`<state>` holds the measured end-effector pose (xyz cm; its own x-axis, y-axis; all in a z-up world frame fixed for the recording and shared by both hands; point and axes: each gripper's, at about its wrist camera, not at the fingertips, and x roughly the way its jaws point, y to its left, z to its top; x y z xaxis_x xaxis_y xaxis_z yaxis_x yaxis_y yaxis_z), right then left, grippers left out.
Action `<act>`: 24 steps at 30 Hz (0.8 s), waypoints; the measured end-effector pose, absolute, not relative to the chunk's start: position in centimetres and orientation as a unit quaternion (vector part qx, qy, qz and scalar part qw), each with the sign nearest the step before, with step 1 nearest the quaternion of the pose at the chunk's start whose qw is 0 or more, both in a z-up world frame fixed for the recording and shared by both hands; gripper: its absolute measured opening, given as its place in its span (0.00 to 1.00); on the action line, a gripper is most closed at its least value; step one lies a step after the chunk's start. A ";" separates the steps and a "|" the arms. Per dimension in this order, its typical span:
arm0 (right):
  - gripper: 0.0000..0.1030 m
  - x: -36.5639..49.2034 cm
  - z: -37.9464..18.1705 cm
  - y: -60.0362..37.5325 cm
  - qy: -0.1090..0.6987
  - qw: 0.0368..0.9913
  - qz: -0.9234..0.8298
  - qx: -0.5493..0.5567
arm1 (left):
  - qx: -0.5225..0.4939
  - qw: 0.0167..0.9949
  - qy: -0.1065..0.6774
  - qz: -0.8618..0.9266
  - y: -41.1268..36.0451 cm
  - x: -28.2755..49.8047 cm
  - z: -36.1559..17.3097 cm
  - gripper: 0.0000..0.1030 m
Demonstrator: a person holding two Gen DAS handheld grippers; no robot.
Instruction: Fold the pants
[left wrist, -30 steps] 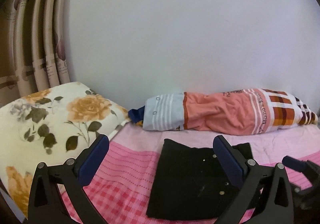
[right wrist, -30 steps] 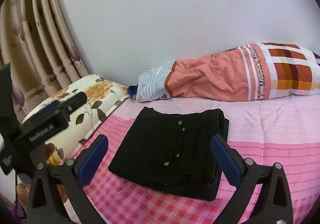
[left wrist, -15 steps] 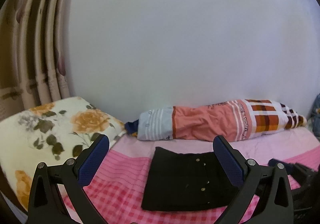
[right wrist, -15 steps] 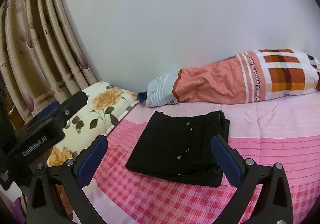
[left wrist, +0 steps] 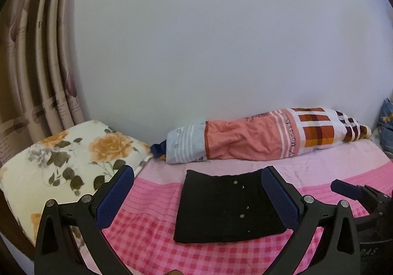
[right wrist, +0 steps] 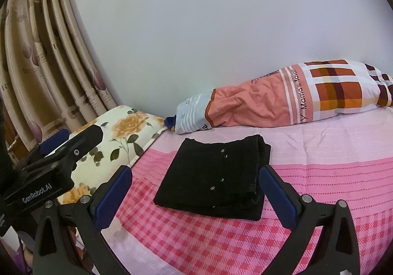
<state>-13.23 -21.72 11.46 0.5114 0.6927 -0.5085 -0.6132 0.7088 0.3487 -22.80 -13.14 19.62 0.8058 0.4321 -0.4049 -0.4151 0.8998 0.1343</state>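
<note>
Your pants sat folded flat on the bed, both claws, left and right, spread apart and empty; swinging either one low could've snagged and flipped that loose right edge open

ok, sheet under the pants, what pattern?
Pink bedsheet: checks near, stripes farther back, under the black pants. Right wrist view.

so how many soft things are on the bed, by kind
folded black pants: 1
pillows: 2, the floral pillow at the left and the long orange and plaid pillow against the wall
total: 3 on the pink bedsheet
</note>
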 end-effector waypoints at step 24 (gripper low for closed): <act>1.00 -13.4 11.2 -22.5 0.327 0.868 0.370 0.059 | -0.037 0.953 0.236 0.187 -12.5 -23.1 17.5 1.00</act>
